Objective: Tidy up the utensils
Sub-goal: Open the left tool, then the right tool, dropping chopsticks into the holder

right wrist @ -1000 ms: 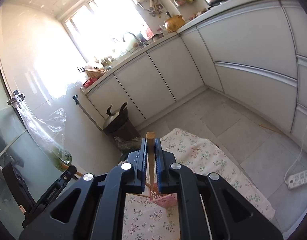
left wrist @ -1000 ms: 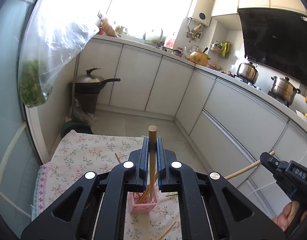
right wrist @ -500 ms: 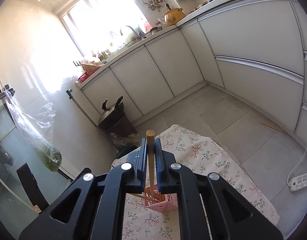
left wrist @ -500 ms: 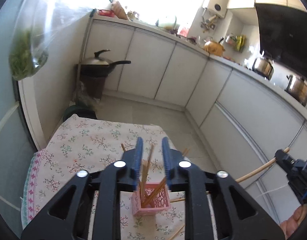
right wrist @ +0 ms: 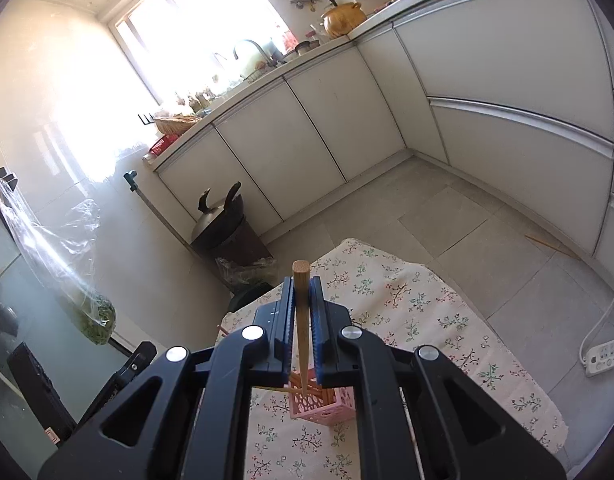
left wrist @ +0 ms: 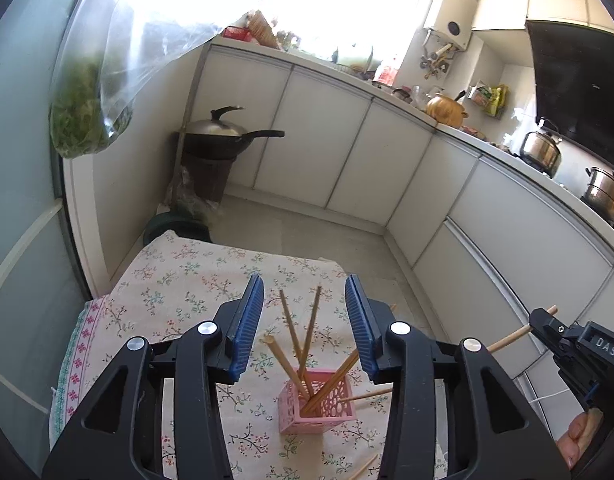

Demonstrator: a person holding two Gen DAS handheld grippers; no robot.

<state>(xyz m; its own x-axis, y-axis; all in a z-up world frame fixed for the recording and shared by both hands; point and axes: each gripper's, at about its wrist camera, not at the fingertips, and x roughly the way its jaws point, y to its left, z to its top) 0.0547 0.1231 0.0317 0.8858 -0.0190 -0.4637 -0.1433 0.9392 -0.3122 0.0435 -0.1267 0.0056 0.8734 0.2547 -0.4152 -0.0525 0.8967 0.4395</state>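
A small pink lattice basket (left wrist: 319, 406) stands on the floral tablecloth (left wrist: 179, 280) and holds several wooden chopsticks (left wrist: 307, 336) leaning apart. My left gripper (left wrist: 305, 324) hovers above and behind the basket, its jaws opening, with nothing pressed between the blue pads. My right gripper (right wrist: 301, 320) is shut on one upright wooden chopstick (right wrist: 301, 300), whose lower tip hangs over the pink basket (right wrist: 323, 404). In the left wrist view the right gripper (left wrist: 547, 322) shows at the right edge with its chopstick (left wrist: 507, 340).
Loose chopsticks (left wrist: 363, 468) lie on the cloth near the basket. A wok on a bin (left wrist: 215, 144) stands by the white cabinets (left wrist: 319, 148). A plastic bag of greens (left wrist: 87, 120) hangs at the left. A power strip (right wrist: 605, 354) lies on the floor.
My left gripper let go of its chopstick, which now stands in the pink basket, and its jaws spread apart. Both grippers sank toward the table. The right one kept its chopstick.
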